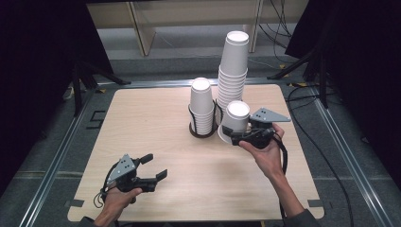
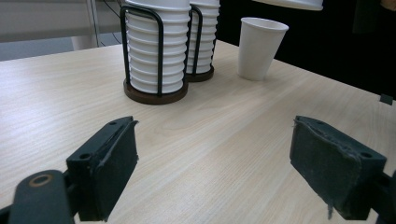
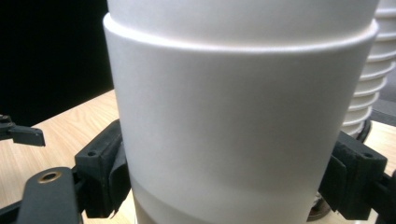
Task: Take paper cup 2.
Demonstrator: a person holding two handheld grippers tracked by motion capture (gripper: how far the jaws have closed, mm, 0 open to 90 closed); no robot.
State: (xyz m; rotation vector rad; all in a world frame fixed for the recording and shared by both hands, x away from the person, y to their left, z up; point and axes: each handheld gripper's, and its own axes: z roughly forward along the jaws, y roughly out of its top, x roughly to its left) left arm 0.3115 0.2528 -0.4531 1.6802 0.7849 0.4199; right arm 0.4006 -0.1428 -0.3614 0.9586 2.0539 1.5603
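Right gripper (image 1: 240,137) clamped across the lower wall of an upside-down white paper cup (image 1: 235,119) standing on the table directly between its jaws; light, thin-walled, crushable, so grip gently mid-wall; left gripper (image 1: 156,166) gapes empty.

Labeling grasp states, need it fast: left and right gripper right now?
Left gripper: open, holding nothing, low over the table.
Right gripper: jaws closed on the upside-down white paper cup beside the cup stacks.
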